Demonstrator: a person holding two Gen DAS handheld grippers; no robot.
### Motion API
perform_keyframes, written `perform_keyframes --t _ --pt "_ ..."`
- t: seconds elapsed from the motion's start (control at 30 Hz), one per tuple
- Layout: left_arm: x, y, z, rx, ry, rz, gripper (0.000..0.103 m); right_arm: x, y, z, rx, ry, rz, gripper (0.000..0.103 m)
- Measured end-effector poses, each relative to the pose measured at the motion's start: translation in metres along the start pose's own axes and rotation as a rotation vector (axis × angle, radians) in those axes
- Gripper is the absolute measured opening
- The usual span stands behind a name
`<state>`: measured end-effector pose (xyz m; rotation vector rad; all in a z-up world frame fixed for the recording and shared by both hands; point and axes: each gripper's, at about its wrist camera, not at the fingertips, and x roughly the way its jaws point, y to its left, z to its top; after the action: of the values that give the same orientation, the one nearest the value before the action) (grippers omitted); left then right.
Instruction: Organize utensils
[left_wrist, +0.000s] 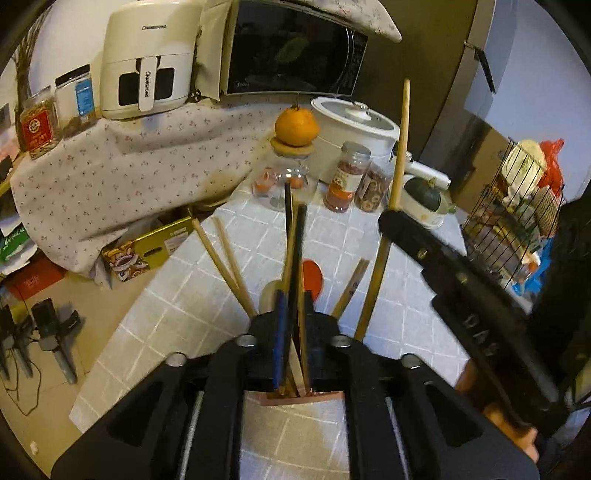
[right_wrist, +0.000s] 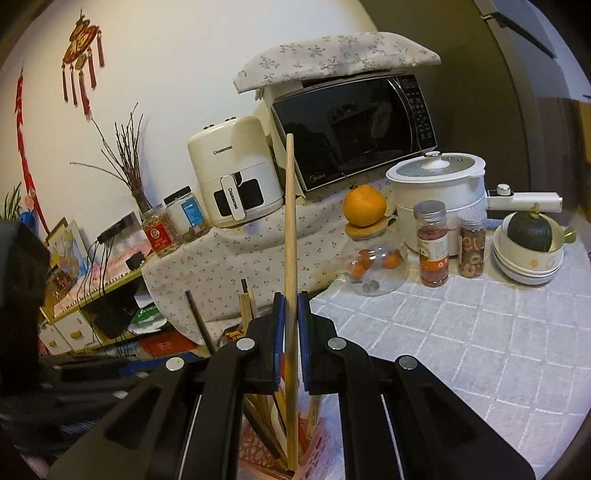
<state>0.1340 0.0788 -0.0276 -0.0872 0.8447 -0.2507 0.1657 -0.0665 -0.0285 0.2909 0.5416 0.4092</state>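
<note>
While standing over the pink basket (right_wrist: 255, 448), right gripper (right_wrist: 291, 343) squeezed tight on a long wooden chopstick (right_wrist: 290, 236); left gripper (left_wrist: 293, 332) barely apart around dark chopsticks (left_wrist: 295, 258).

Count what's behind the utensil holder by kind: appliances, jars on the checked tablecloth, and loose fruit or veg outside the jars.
Appliances: 3 (air fryer, microwave, electric pot)
Jars on the checked cloth: 3 (glass jar, red-filled jar, ring-snack jar)
Loose produce: 2 (orange, squash)
Total: 8
</note>
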Motion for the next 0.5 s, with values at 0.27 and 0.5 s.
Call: perform_keyframes --t 0.27,0.5 --pt "-0.02 -0.004 0.007 0.0 -0.051 0.033 0.018 0.009 0.007 -0.011 -0.039 0.009 0.007 0.011" --pt "-0.034 -0.013 -0.004 0.0 -0.07 0.125 0.027 -0.01 0.008 -0.014 -0.058 0.091 -0.019 0.015"
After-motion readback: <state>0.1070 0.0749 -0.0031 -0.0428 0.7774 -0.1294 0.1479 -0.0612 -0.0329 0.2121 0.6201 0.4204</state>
